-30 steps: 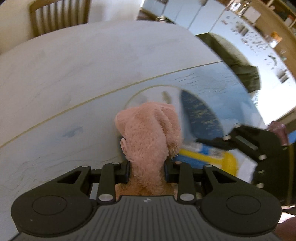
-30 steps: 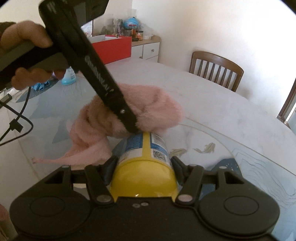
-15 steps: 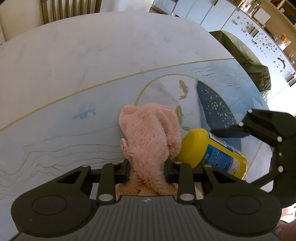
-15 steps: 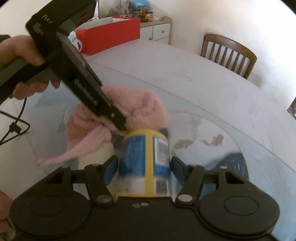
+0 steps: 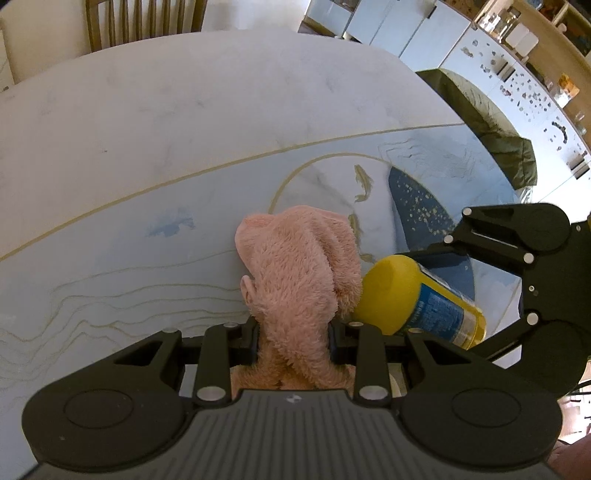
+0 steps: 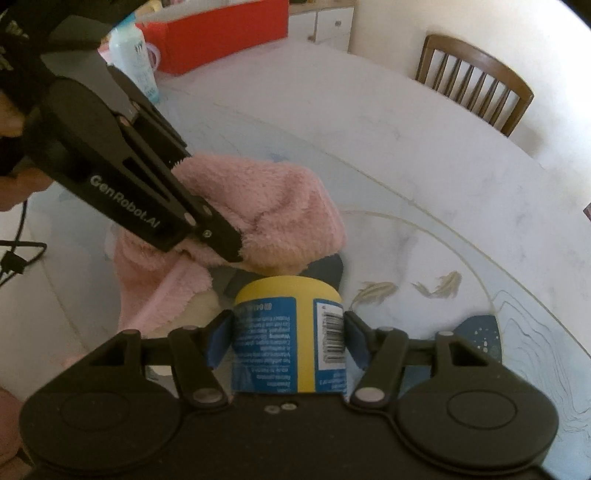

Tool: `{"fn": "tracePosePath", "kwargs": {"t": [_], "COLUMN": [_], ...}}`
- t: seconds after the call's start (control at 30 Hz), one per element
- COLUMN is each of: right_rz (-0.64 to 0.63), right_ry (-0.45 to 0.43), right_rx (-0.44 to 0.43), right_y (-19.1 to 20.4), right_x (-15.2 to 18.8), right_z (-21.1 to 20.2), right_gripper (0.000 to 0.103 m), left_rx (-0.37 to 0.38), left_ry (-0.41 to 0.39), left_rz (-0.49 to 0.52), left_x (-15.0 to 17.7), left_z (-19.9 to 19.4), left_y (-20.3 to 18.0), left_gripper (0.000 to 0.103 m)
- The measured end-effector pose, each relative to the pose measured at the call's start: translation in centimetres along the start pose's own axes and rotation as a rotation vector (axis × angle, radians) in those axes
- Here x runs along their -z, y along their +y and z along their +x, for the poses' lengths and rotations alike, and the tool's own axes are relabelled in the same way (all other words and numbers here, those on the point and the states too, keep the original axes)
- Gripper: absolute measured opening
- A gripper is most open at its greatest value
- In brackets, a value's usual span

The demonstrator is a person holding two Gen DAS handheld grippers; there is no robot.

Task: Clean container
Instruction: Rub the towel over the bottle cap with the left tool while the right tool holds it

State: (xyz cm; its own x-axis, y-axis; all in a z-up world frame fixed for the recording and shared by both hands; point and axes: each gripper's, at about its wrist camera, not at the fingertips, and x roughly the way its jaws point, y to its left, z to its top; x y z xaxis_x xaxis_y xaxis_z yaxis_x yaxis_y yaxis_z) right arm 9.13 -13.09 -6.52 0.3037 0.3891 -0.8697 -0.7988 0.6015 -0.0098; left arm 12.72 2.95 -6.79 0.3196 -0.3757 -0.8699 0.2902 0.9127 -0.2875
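Note:
A yellow container [image 5: 417,299] with a blue label lies tilted above the table, and my right gripper [image 6: 288,332] is shut on its labelled body [image 6: 280,332]. My left gripper [image 5: 293,332] is shut on a fluffy pink cloth [image 5: 303,266]. In the right wrist view the cloth [image 6: 273,210] bunches just beyond the container's yellow end, held by the left gripper [image 6: 221,236] coming in from the upper left. The cloth touches the container's rounded end in the left wrist view. The right gripper [image 5: 458,295] shows there as a black frame at the right.
The round table [image 5: 184,110] has a marble top with a blue fish-pattern inlay. A pale blue bottle [image 6: 135,66], a pink mug and a red box [image 6: 214,33] stand at its far side. Wooden chairs [image 6: 476,81] sit at the table's edge. A black cable [image 6: 14,251] hangs at the left.
The container has turned in my right gripper, from its yellow end near the camera to its label facing up. The cloth has slid off its side to the far end.

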Motion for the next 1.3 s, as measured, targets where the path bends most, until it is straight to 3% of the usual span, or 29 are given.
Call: {"fn": "tracePosePath", "kwargs": {"t": [0.17, 0.27, 0.53, 0.63, 0.9, 1.17, 1.3], "right_rz": [0.002, 0.019, 0.01, 0.015, 0.038, 0.031, 0.027], "right_ry": [-0.218, -0.299, -0.358, -0.396, -0.444, -0.471, -0.488], "right_rx": [0.021, 0.057, 0.063, 0.072, 0.093, 0.096, 0.097], "right_y": [0.6, 1.1, 2.0, 2.3, 1.9, 1.8, 1.9], "right_x": [1.7, 3.0, 5.3, 6.0, 7.6, 8.1, 7.5], "right_z": [-2.5, -3.0, -3.2, -4.0, -4.2, -4.3, -4.7], "right_gripper": [0.061, 0.062, 0.061, 0.061, 0.061, 0.061, 0.061], "left_rx": [0.007, 0.008, 0.12, 0.17, 0.264, 0.123, 0.107], "left_ry": [-0.047, -0.076, -0.078, -0.061, -0.004, 0.037, 0.001], "left_rz": [0.01, 0.032, 0.22, 0.242, 0.115, 0.053, 0.016], "left_x": [-0.4, -0.7, -0.8, -1.1, -2.2, -1.3, -1.6], "left_z": [-2.5, -4.2, -7.7, -7.4, -4.8, -3.4, -4.2], "left_y": [-0.1, -0.5, -5.6, -7.0, -5.6, -3.1, -2.1], "left_gripper": [0.03, 0.03, 0.031, 0.031, 0.03, 0.03, 0.03]}}
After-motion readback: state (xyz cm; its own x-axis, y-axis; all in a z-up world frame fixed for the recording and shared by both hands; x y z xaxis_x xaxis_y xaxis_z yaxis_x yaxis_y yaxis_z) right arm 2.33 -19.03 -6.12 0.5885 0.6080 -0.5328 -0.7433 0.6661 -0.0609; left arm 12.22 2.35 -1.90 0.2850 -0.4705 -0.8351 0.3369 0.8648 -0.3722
